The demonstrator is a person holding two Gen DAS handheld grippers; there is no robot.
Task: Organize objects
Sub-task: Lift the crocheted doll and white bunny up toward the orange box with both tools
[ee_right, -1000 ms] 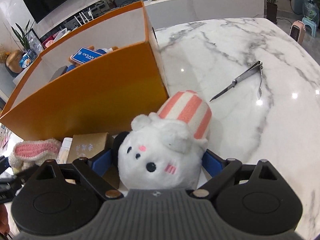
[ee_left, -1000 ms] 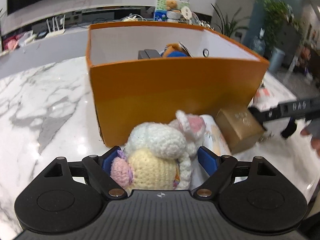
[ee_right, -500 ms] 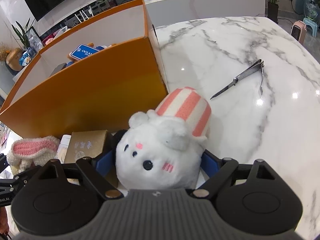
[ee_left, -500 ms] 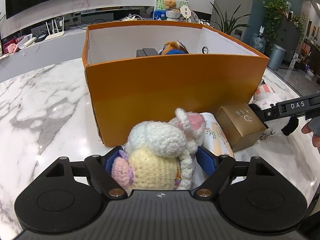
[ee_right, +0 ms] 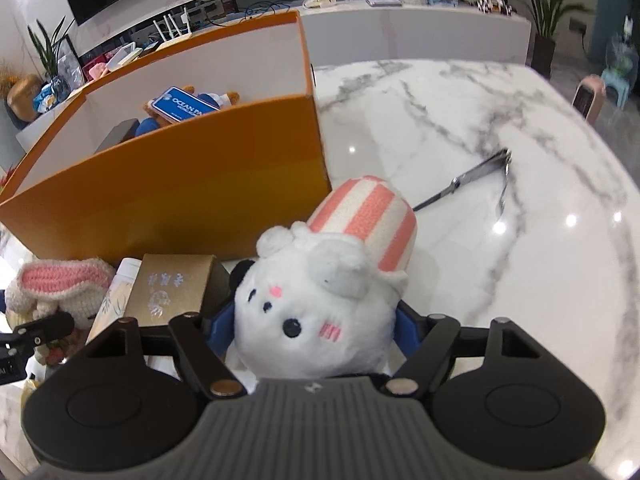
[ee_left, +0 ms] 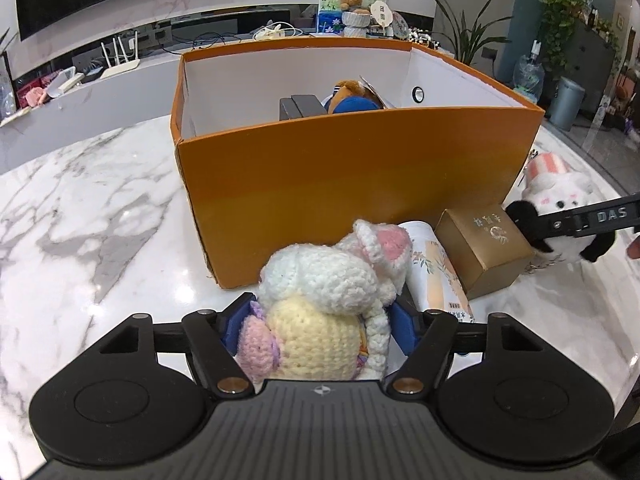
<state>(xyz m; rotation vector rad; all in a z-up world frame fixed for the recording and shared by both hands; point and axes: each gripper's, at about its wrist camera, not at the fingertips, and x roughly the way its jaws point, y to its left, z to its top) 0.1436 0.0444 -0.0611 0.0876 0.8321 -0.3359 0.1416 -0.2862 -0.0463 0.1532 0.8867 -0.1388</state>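
My left gripper (ee_left: 320, 320) is shut on a crocheted bunny doll (ee_left: 324, 304) with a white hood and pink ears, held above the marble table just in front of the orange box (ee_left: 352, 184). My right gripper (ee_right: 316, 320) is shut on a white plush panda (ee_right: 316, 312) with a pink-striped hat, at the box's right corner. The panda also shows in the left wrist view (ee_left: 560, 200), and the bunny's ear shows in the right wrist view (ee_right: 56, 280). The orange box (ee_right: 180, 184) holds a brown teddy with a blue tag (ee_right: 180, 106) and a dark case.
A gold carton (ee_left: 484, 248) and a floral paper tube (ee_left: 436, 272) lie between the two grippers against the box's front wall. Metal tongs (ee_right: 476, 184) lie on the marble table (ee_right: 520, 128) to the right. A counter with clutter runs behind.
Both grippers have risen slightly with their toys still held; more of the box's inside shows now. The left view has drawn back a little from the box.
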